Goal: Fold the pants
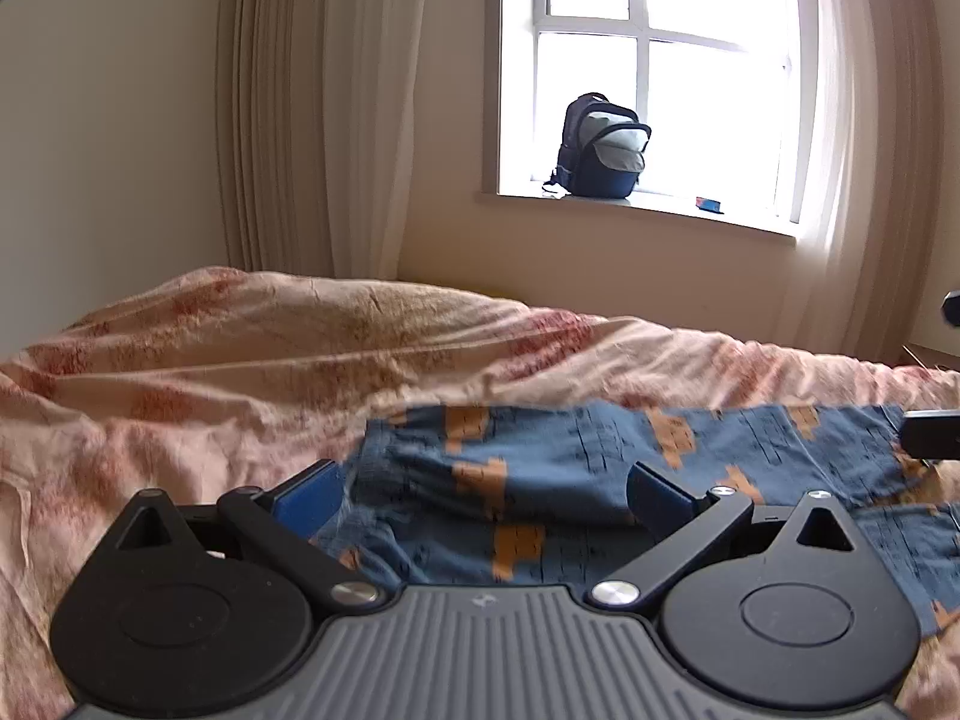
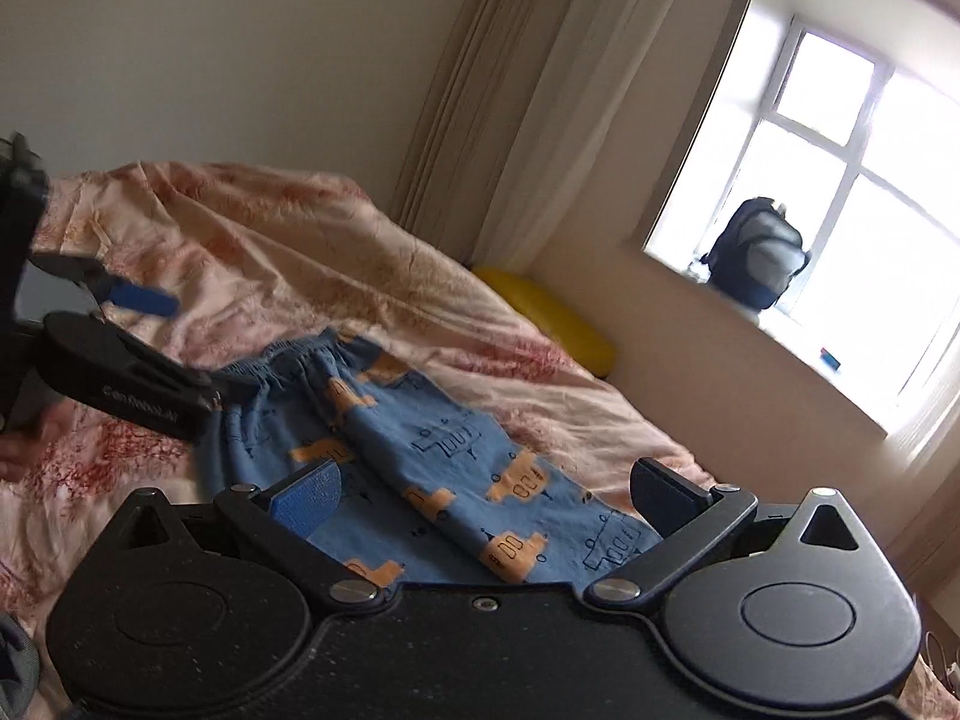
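Blue pants [image 1: 540, 480] with orange block print lie on a pink floral bedspread [image 1: 240, 372], lower centre to lower right of the left wrist frame. In the right wrist frame the pants [image 2: 420, 450] run from the elastic waistband at centre left down to the lower centre, 1 leg creased lengthwise over the other.

Left gripper [image 1: 486, 492]: jaws spread wide, blue-padded fingers [image 1: 309, 495] at lower left and lower centre-right, straddling the waistband end of the pants. Fabric sits between the fingers; nothing pinched. The same left gripper [image 2: 180, 348] shows at the left edge of the right wrist frame, 1 blue finger up over the bedspread, the other finger at the waistband edge; contact there cannot be told.

Right gripper [image 2: 486, 492]: jaws spread wide, fingers [image 2: 309, 498] at lower centre-left and lower centre-right, over the leg part of the pants, nothing pinched. A dark piece of the right gripper [image 1: 930, 432] pokes in at the right edge of the left wrist frame, beside the pants.

Background: window [image 1: 660, 60] upper right, dark backpack [image 1: 603, 147] on the sill, beige curtains [image 1: 312, 108] upper centre-left. Yellow cushion [image 2: 552, 312] at centre right of the right wrist frame, between bed and wall.
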### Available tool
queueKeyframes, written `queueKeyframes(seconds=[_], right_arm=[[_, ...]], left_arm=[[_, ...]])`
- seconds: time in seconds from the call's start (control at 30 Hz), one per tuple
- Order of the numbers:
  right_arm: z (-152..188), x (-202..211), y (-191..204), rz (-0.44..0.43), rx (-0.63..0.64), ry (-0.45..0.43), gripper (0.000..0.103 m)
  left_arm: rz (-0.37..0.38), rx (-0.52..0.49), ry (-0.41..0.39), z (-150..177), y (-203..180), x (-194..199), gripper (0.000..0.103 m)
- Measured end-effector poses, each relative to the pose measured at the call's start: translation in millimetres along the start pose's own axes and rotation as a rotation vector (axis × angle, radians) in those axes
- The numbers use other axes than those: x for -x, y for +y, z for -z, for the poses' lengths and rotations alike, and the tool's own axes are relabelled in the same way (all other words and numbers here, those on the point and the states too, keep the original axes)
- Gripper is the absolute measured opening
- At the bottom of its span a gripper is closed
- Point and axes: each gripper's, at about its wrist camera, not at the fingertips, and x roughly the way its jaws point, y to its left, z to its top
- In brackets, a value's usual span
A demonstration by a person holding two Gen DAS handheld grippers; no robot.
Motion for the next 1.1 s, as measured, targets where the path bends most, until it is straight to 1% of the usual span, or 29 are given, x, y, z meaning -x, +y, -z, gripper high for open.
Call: queueKeyframes(seconds=[0.07,0.17,0.27,0.33,0.4,0.43,0.47,0.5,0.53,0.57,0.6,0.63,0.73,0.8,0.87,0.93,1.0,1.03,1.1], right_arm=[[-7.1,-21.7,-10.1,0.008,-0.044,0.031,0.103],[-8.2,-53.6,-22.6,-0.007,-0.091,0.029,0.103],[-5.5,-83.7,-33.6,-0.053,-0.102,0.035,0.103],[-1.9,-102.7,-44.2,-0.104,-0.096,0.013,0.103],[3.7,-120.2,-56.4,-0.153,-0.072,-0.009,0.103],[6.6,-128.9,-62.0,-0.173,-0.036,-0.01,0.103],[10.8,-138.5,-68.4,-0.195,0.013,-0.008,0.103],[14.3,-146.4,-73.8,-0.219,0.063,-0.005,0.103],[18.6,-155.4,-79.5,-0.245,0.108,0.002,0.103],[23.4,-164.6,-86.0,-0.269,0.14,0.017,0.103],[28.7,-174.3,-94.1,-0.296,0.156,0.039,0.103],[33.9,-182.7,-102.1,-0.312,0.154,0.055,0.103],[47.4,-211.1,-127.5,-0.359,0.078,0.109,0.103],[55.6,-232.2,-141.8,-0.382,0.011,0.153,0.103],[63.1,-251.5,-155.1,-0.385,-0.043,0.169,0.103],[67.8,-267.6,-164.3,-0.379,-0.084,0.184,0.103],[70.1,-283.5,-172.8,-0.396,-0.112,0.206,0.103],[71.2,-288.0,-176.5,-0.408,-0.119,0.21,0.102],[73.2,-297.8,-179.6,-0.427,-0.106,0.216,0.102]], left_arm=[[0.0,-0.003,0.002,-8.1,-3.0,-8.8,0.103],[-0.004,-0.018,0.02,-14.6,-7.2,-28.5,0.103],[-0.018,-0.043,0.05,-17.5,-11.9,-54.5,0.103],[-0.023,-0.07,0.099,-19.7,-16.4,-76.4,0.103],[0.013,-0.104,0.172,-24.8,-17.8,-102.6,0.103],[0.042,-0.122,0.204,-28.6,-16.3,-117.1,0.103],[0.07,-0.136,0.216,-33.7,-13.1,-131.4,0.103],[0.094,-0.154,0.199,-37.1,-9.4,-141.3,0.103],[0.121,-0.19,0.167,-40.7,-5.2,-151.4,0.103],[0.155,-0.248,0.138,-44.5,-1.9,-163.7,0.103],[0.184,-0.308,0.131,-47.1,-0.5,-174.7,0.103],[0.202,-0.368,0.143,-49.4,-1.0,-187.1,0.103],[0.238,-0.542,0.18,-52.0,-6.7,-221.5,0.103],[0.254,-0.635,0.209,-50.3,-10.1,-243.4,0.103],[0.25,-0.69,0.248,-46.4,-8.7,-266.6,0.103],[0.234,-0.704,0.294,-43.1,-2.4,-288.7,0.103],[0.218,-0.673,0.349,-42.3,5.0,-306.6,0.102],[0.222,-0.653,0.37,-43.0,8.2,-313.5,0.1],[0.257,-0.616,0.406,-44.5,15.1,-322.5,0.09]])
